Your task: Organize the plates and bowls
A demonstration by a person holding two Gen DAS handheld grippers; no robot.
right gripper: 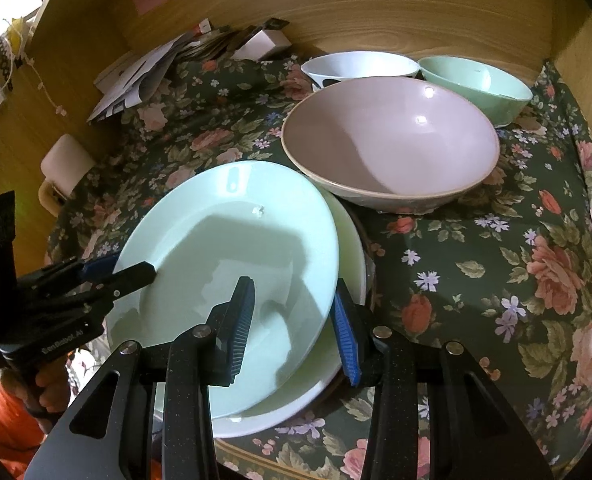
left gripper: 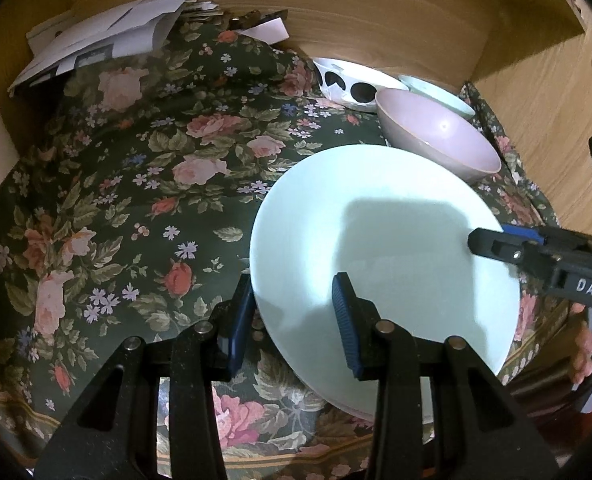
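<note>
A pale green plate point(left gripper: 376, 240) point(right gripper: 223, 240) is held at two opposite rims, just above a cream plate point(right gripper: 350, 240) on the floral cloth. My left gripper point(left gripper: 292, 280) is shut on its left rim, one pad on top and one under the edge. My right gripper point(right gripper: 293, 282) is shut on the right rim the same way. Each gripper also shows in the other's view, clamped on the rim: the left gripper point(right gripper: 135, 272) and the right gripper point(left gripper: 480, 240). Behind the plates stand a pink bowl point(left gripper: 440, 140) point(right gripper: 392, 140), a white bowl with black spots point(left gripper: 348, 84) point(right gripper: 360, 64) and a green bowl point(left gripper: 436, 92) point(right gripper: 476, 80).
A floral cloth point(left gripper: 135, 200) covers the surface, which is boxed in by wooden walls point(left gripper: 376, 20) at the back and right. Loose papers point(left gripper: 107, 40) point(right gripper: 143, 76) lie at the back left. A white mug-like thing point(right gripper: 65, 164) sits at the left edge. A hand point(right gripper: 51, 384) holds the left gripper.
</note>
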